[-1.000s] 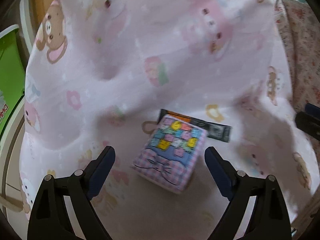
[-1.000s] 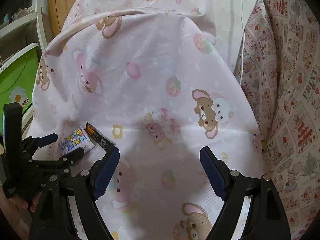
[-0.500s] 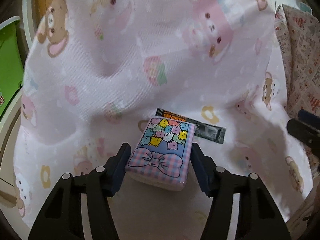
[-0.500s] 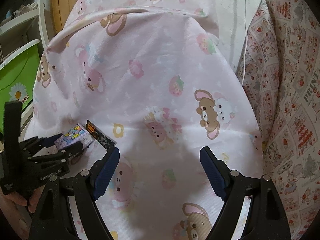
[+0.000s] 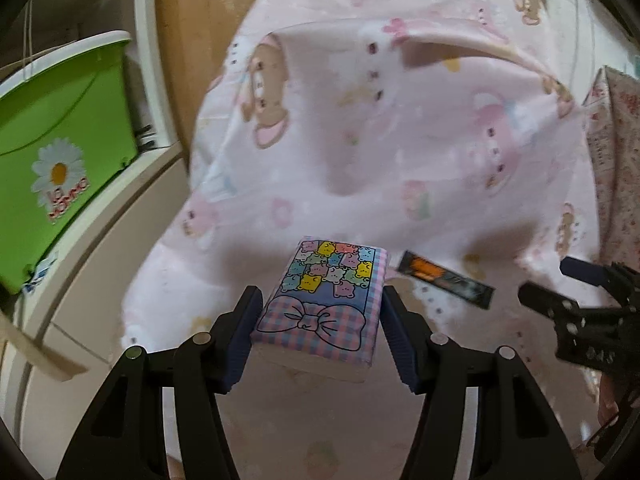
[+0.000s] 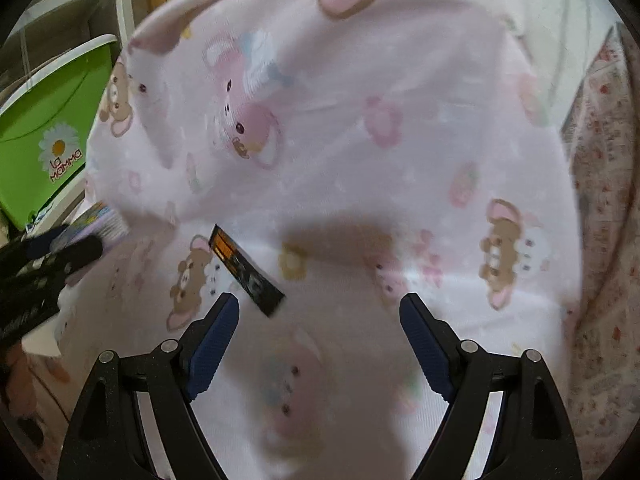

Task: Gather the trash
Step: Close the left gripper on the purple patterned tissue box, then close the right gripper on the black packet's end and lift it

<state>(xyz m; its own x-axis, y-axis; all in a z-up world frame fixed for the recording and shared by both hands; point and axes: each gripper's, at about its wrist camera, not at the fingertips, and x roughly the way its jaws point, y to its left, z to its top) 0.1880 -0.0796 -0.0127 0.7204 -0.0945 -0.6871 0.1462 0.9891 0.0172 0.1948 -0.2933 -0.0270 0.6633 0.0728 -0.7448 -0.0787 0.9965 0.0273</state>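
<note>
My left gripper (image 5: pixel 322 332) is shut on a tissue pack (image 5: pixel 326 300) printed with pastel bears and a bow, held just above the pink cartoon bedsheet (image 5: pixel 380 140). A black and orange wrapper (image 5: pixel 446 279) lies flat on the sheet just right of the pack. In the right wrist view the wrapper (image 6: pixel 247 270) lies just ahead of my left finger. My right gripper (image 6: pixel 320 340) is open and empty, low over the sheet. The left gripper with the pack (image 6: pixel 100 224) shows at the left edge there.
A green plastic bin (image 5: pixel 60 160) with a daisy label stands on white shelving at the left, also in the right wrist view (image 6: pixel 48 140). A floral quilt (image 6: pixel 604 220) lies along the right side. A wooden panel (image 5: pixel 192 20) stands behind the bed.
My left gripper closed on the tissue pack and lifted it left, off the wrapper. My right gripper moved left and forward toward the wrapper, still open.
</note>
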